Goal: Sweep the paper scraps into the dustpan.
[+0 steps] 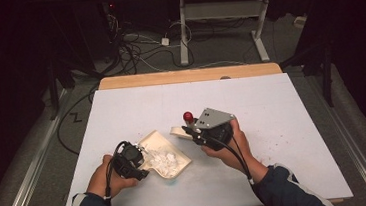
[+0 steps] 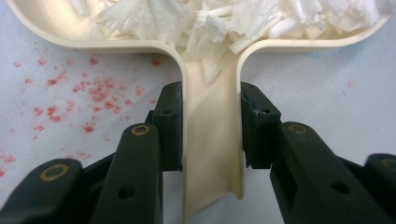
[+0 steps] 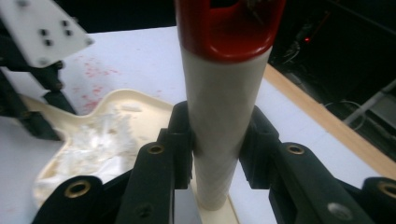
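Dustpan (image 1: pixel 164 157) on white table (image 1: pixel 283 124), red specks, dim cabled floor (image 1: pixel 141 51) behind

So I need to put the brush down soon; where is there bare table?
Free: the white table right of the right gripper, and the far strip. Crowded: around the dustpan and left gripper.

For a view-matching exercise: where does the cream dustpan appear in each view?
High view: the dustpan lies left of centre.
Left gripper view: its handle runs up the middle, held by the left tongs.
Right gripper view: lower left.
Shared landmark: the white shreds in it.
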`<state>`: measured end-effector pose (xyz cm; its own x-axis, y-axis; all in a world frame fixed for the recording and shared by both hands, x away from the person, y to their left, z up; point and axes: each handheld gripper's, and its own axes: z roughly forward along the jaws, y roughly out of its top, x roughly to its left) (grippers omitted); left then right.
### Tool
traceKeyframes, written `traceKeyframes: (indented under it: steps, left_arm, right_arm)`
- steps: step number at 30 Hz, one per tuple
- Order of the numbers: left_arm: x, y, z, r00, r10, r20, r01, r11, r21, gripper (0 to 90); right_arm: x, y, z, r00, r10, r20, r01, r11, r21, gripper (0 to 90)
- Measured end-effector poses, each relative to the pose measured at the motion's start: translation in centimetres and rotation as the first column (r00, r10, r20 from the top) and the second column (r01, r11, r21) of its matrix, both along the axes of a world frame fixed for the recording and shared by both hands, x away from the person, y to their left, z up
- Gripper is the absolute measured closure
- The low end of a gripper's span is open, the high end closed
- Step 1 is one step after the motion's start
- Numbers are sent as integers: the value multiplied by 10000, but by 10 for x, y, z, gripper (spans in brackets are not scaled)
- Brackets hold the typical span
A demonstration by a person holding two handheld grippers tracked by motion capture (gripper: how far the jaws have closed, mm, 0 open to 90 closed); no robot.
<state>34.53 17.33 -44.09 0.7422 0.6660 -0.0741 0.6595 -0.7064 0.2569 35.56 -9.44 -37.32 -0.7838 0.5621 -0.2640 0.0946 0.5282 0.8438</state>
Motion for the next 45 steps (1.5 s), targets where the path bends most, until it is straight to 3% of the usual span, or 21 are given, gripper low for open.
traceKeyframes:
  steps: [6,11,16,20,22,31,45]
  left_arm:
    - [-1,1,2,10000,37,-35,-37,10000,-22,626]
    - [0,0,3,10000,9,-91,-8,10000,38,626]
    - [0,0,2,10000,57,-41,-57,10000,1,626]
    - [0,0,2,10000,62,-47,-62,10000,-29,626]
    - [0,0,2,10000,63,-35,-63,10000,-30,626]
    - [0,0,0,10000,30,-65,-30,10000,-8,626]
    - [2,1,-1,9999,108,31,-108,9999,-119,625]
  right_arm:
    - [-17,6,1,9994,284,-176,-286,9995,-137,700]
    - [-21,6,4,9976,491,-479,-487,9988,92,701]
    - [-29,3,10,9909,1063,-824,-1007,9925,689,705]
    - [-41,2,21,9869,1487,-632,-1426,9855,921,705]
    - [-42,-1,24,9893,1386,-456,-1337,9863,971,705]
    - [-32,-33,29,9978,521,-419,-449,9865,1576,705]
    - [-28,-82,40,9986,-189,-497,282,9807,1932,705]
